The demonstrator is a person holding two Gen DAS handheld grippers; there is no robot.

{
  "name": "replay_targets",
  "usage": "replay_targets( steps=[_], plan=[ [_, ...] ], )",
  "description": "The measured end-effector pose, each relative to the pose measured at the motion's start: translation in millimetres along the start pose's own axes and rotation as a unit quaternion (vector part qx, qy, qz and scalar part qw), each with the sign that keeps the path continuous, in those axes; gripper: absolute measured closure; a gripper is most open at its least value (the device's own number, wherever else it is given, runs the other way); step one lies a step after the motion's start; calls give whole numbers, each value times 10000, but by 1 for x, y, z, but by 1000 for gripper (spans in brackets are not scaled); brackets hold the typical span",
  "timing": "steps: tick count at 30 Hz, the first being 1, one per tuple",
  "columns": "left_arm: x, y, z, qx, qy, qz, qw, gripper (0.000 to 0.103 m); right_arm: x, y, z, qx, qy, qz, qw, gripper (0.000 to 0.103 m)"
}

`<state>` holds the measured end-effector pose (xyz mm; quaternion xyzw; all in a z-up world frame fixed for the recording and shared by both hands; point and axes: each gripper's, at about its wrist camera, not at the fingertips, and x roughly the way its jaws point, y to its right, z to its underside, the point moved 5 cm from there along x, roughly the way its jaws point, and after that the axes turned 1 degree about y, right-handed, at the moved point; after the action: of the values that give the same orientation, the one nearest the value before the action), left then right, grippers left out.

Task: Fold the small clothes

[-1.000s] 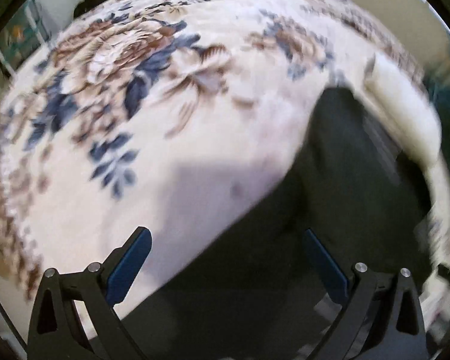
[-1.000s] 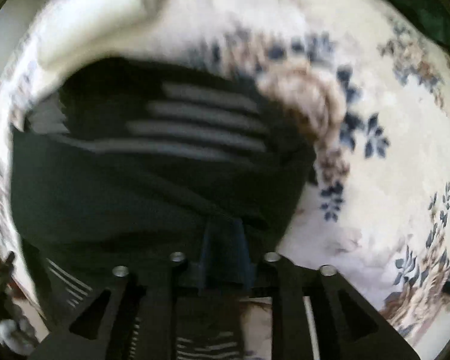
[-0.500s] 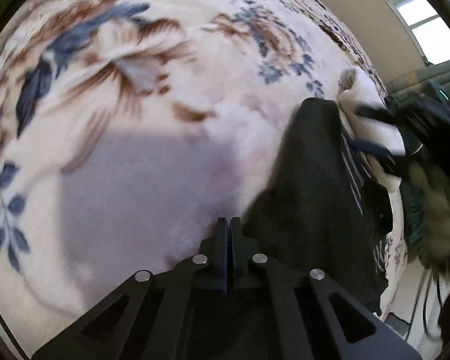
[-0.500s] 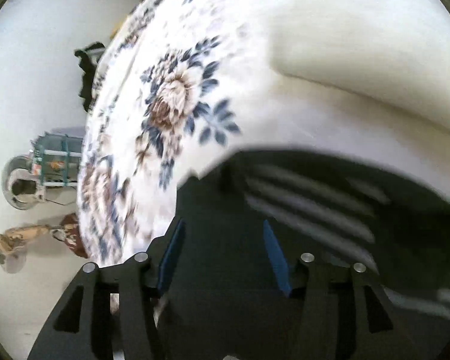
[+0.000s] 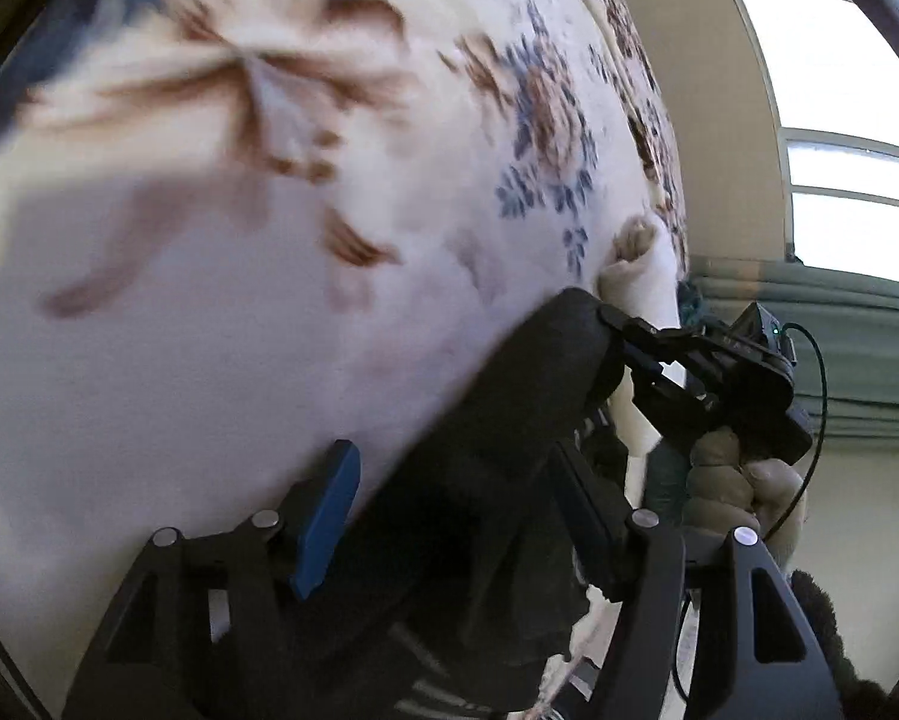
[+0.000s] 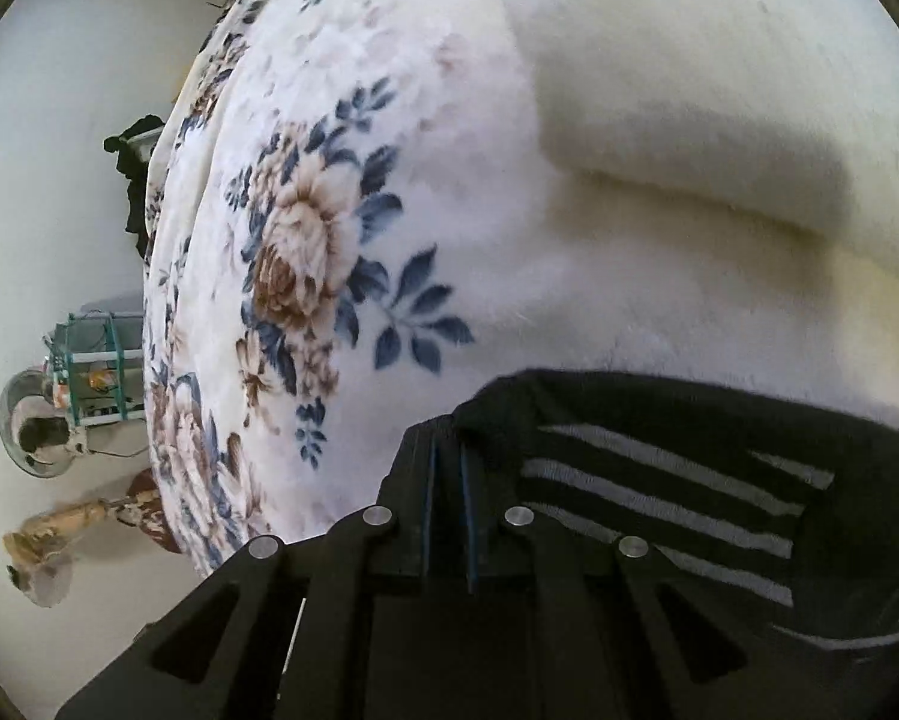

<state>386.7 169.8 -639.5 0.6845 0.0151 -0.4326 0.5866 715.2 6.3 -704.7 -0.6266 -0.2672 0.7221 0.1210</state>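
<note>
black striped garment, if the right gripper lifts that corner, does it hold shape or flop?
Likely flops: the black striped garment lies soft and rumpled on the floral blanket, so it should drape from the right gripper pinching its corner. Probably light, since it looks like thin knit. The plush blanket may drag on it rather than let it slide.

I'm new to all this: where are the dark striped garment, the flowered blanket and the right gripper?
dark striped garment (image 6: 659, 480): right wrist view, grey stripes.
flowered blanket (image 6: 293, 252): right wrist view, large flower.
right gripper (image 6: 447, 450): right wrist view, fingertips.

Both wrist cameras look steeply down, close over the floral blanket (image 5: 221, 312), sharing the black striped garment (image 6: 659, 480) near its edge.
</note>
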Motion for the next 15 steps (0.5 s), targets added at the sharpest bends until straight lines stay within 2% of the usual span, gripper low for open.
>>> replay_targets(
  steps=[1, 2, 4, 7, 10, 11, 12, 13, 14, 15],
  plan=[
    [4, 3, -1, 72, 43, -34, 10000, 61, -2, 2, 0, 56, -1, -36, 10000, 96],
    [7, 6, -2, 150, 73, -69, 9998, 100, -3, 4, 0, 85, -8, -52, 10000, 96],
    [8, 10, 1, 356, 119, -323, 9988, 101, -1, 1, -1, 119, 45, -33, 9999, 96],
    [1, 6, 2, 555, 142, -504, 9971, 101, -8, 4, -8, 87, 283, 308, 9991, 96],
    [-9, 4, -3, 592, 29, -821, 9949, 96, 2, 7, -12, 72, -19, 329, 9994, 95],
    [-14, 3, -3, 663, 12, -980, 9930, 91, 3, 6, -12, 28, -112, 355, 9993, 92],
    [-19, 8, -3, 839, -2, -1193, 9893, 91, -3, 2, -10, 0, -141, 279, 9995, 89],
    [-25, 16, -4, 1123, 47, -1398, 9838, 91, -10, 1, -7, -10, -119, 176, 9998, 81],
    [-32, 25, -3, 1499, 180, -1767, 9726, 91, -23, 1, -3, 5, -22, 68, 10000, 66],
    [-37, 29, -2, 1777, 264, -2042, 9623, 86, -46, 6, 6, 73, 160, -5, 9998, 58]
  ],
)
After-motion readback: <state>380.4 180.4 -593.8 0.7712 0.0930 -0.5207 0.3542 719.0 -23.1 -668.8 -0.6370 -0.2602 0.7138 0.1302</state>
